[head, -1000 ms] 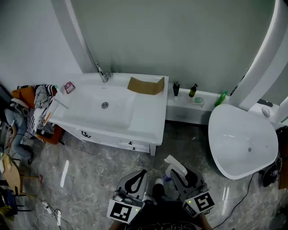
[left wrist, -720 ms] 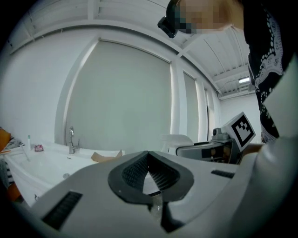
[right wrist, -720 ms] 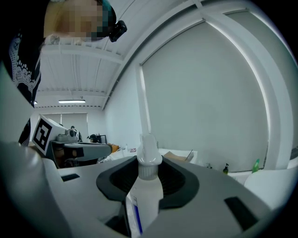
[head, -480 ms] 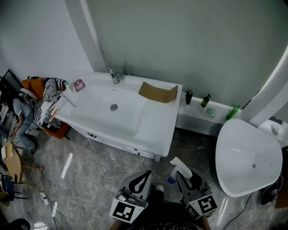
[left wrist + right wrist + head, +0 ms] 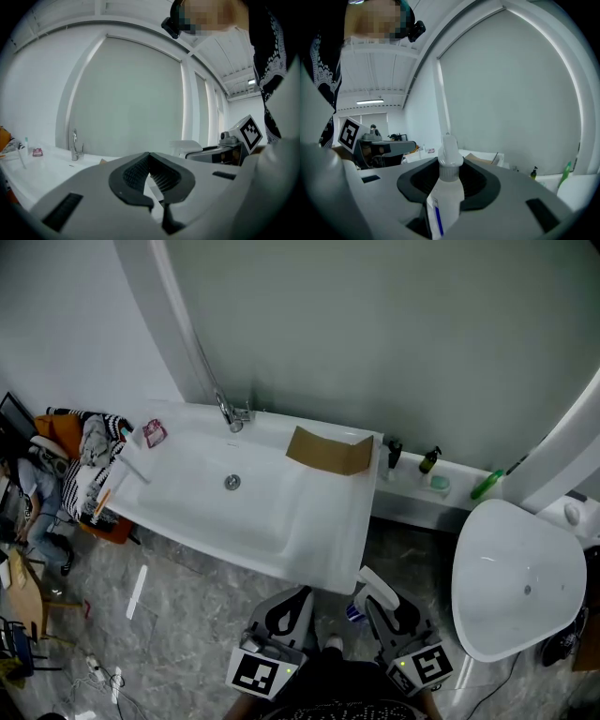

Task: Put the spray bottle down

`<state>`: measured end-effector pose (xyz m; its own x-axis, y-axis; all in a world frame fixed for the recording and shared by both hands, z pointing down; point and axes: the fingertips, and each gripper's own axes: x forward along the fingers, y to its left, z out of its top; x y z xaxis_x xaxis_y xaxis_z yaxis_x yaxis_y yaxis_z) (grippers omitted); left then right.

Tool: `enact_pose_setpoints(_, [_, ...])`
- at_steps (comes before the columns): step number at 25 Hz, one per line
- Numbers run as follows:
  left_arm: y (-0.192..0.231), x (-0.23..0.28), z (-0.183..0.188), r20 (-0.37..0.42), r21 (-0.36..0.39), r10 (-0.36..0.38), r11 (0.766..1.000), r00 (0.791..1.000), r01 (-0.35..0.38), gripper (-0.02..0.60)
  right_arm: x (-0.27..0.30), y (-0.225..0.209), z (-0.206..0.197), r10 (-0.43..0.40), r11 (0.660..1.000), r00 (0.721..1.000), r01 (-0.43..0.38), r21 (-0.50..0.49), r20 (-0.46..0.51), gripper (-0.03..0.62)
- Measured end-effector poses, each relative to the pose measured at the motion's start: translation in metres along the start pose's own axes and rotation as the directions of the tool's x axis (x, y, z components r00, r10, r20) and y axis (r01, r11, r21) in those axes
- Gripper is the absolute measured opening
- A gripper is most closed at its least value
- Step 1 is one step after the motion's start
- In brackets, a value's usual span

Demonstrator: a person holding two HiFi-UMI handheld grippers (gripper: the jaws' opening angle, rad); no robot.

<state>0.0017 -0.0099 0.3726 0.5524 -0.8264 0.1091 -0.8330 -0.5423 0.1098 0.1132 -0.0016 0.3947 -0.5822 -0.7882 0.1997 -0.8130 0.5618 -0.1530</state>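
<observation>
Progress looks nil so far. Just short of the wide white ceramic washbasin counter, our left gripper hangs with jaws together, empty. Beside it, our right gripper clamps the white plastic spray bottle upright, off any surface. We judge the whole set-down remains.

We see a smooth white plastic spray bottle, a glossy white sink, a shiny metal tap, matt brown cardboard.
</observation>
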Motion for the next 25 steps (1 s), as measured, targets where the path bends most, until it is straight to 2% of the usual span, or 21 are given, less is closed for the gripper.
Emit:
enact_pose_setpoints(8, [0.063,0.033,0.022,0.002,0.009,-0.063,0.998,0.998,0.063,0.0,0.06,-0.012,0.028,-0.073,0.997,0.997,0.073,-0.016,0.017,0.14])
enact_pose_setpoints(16, [0.119,0.05,0.025,-0.007,0.022,-0.114,0.993,0.993,0.115,0.001,0.11,-0.014,0.037,-0.148,0.989,0.988,0.147,0.017,0.042,0.14])
enact_pose_setpoints(25, [0.15,0.059,0.02,-0.03,-0.011,-0.111,0.994,0.993,0.11,0.0,0.148,-0.016,0.037,-0.161,0.987,0.987,0.16,0.033,0.024,0.14])
